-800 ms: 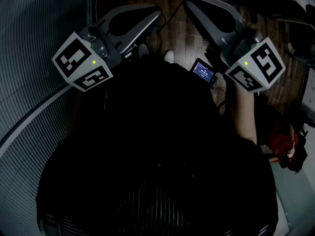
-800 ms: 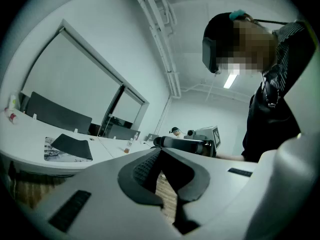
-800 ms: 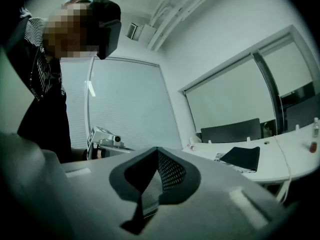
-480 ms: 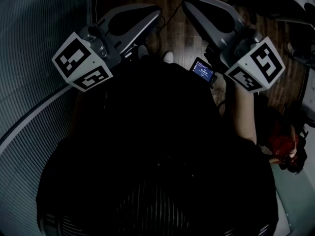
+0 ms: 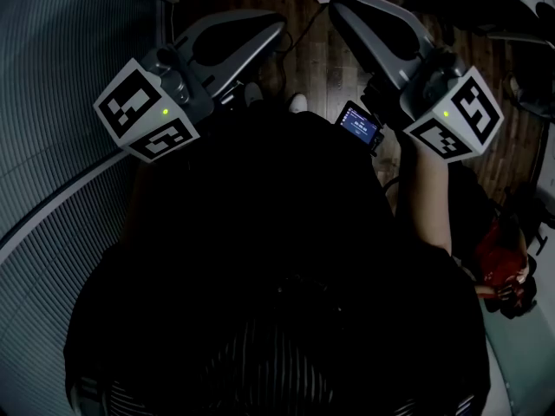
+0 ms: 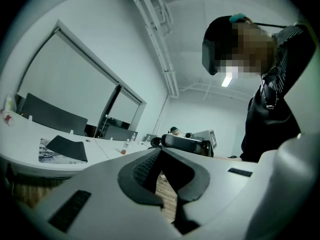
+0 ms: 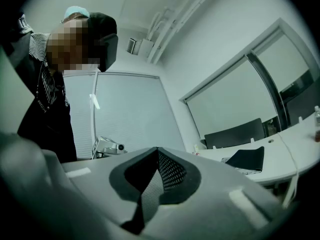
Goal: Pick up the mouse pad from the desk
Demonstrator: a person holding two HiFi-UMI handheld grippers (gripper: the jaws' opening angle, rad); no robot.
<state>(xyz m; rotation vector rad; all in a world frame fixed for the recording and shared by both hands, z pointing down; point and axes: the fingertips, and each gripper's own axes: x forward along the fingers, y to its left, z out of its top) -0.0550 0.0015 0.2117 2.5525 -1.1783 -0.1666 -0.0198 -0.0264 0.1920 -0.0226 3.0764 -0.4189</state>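
Note:
The mouse pad [image 6: 67, 147] is a dark rectangle lying flat on a curved white desk [image 6: 30, 156], far off in the left gripper view. It shows again as the mouse pad [image 7: 247, 159] at the right of the right gripper view. In the head view I hold both grippers level in front of my dark-clothed body, over a wooden floor. The left gripper [image 5: 276, 22] is shut with nothing between its fingers. So is the right gripper [image 5: 336, 5]. Both are far from the pad.
A small lit screen device [image 5: 358, 126] hangs near my right hand. Dark chairs [image 6: 50, 116] stand behind the desk, and a small bottle [image 6: 123, 148] stands on it. White shoe tips [image 5: 297, 100] show on the floor. A red thing [image 5: 499, 254] lies at the right edge.
The right gripper's cube has shifted slightly up and right. The red thing at the right edge sits lower in view. Both jaws stay shut.

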